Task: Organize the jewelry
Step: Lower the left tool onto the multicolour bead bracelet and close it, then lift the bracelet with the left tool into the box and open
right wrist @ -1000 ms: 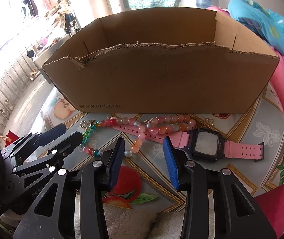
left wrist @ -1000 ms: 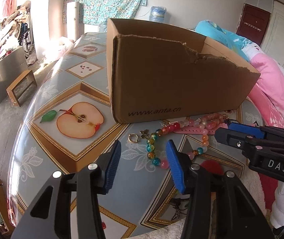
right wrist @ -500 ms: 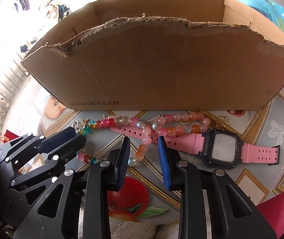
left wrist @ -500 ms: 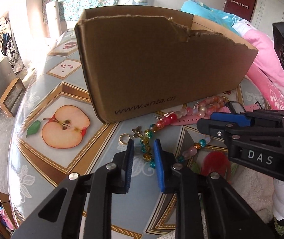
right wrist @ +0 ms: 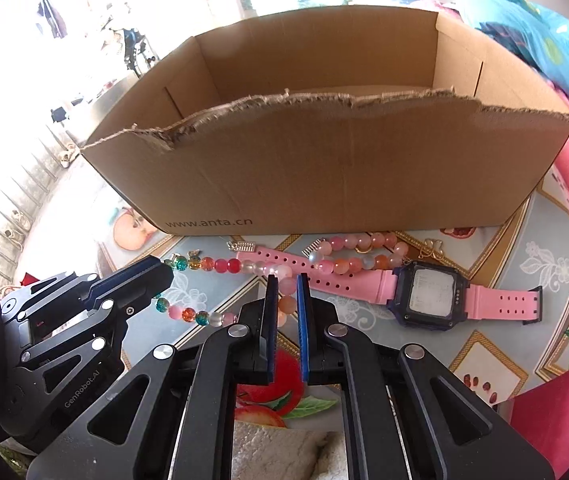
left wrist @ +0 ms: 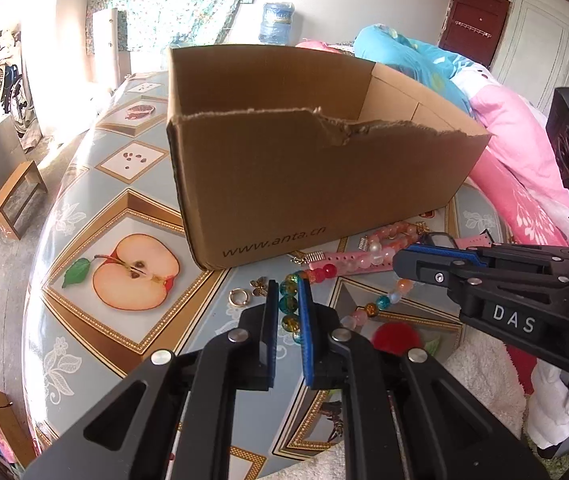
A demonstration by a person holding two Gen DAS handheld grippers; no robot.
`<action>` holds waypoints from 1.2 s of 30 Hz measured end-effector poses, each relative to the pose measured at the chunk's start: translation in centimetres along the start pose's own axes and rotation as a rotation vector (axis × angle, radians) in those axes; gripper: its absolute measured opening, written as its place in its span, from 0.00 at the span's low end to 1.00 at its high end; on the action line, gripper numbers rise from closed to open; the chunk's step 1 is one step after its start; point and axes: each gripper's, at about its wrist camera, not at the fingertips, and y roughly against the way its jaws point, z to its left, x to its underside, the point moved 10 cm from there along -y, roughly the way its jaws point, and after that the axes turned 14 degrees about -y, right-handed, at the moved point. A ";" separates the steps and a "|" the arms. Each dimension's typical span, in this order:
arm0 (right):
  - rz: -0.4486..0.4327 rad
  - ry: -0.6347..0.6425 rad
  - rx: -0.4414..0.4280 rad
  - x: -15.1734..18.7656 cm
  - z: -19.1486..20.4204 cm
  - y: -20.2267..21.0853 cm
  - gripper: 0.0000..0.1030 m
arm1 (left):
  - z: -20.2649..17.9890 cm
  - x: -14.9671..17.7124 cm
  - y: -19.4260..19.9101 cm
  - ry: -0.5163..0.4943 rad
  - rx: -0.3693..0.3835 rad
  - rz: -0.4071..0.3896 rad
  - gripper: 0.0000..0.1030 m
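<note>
A string of coloured glass beads [left wrist: 289,305] lies on the table in front of an open cardboard box [left wrist: 308,184]. My left gripper [left wrist: 286,296] is shut on its teal and amber end. My right gripper [right wrist: 286,292] is shut on the pink and orange beads [right wrist: 286,305] of the same string, further right. The box also shows in the right wrist view [right wrist: 324,176]. A pink digital watch [right wrist: 428,294] lies flat under the beads. A small gold ring [left wrist: 238,297] and a butterfly charm [left wrist: 259,286] lie left of my left gripper.
The table [left wrist: 84,264] has a glossy fruit-print cover; its left edge drops to the floor. A pink and blue quilt [left wrist: 516,136] is piled behind and right of the box. A white fluffy cloth [right wrist: 276,456] lies at the table's near edge.
Both grippers have closed from wide open onto the bead string. Both moved forward and down towards the table.
</note>
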 end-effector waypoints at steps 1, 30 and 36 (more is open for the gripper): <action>-0.008 0.007 -0.008 -0.1 0.3 0.6 0.07 | -0.1 -0.4 0.7 0.006 0.013 -0.014 0.09; 0.487 -0.096 -0.215 -17.9 5.2 -15.0 0.10 | 13.0 -17.5 -9.9 -0.103 -0.093 0.193 0.09; 0.459 -0.094 -0.219 -18.2 5.0 -15.1 0.13 | 13.4 -18.7 -7.5 -0.086 -0.137 0.114 0.12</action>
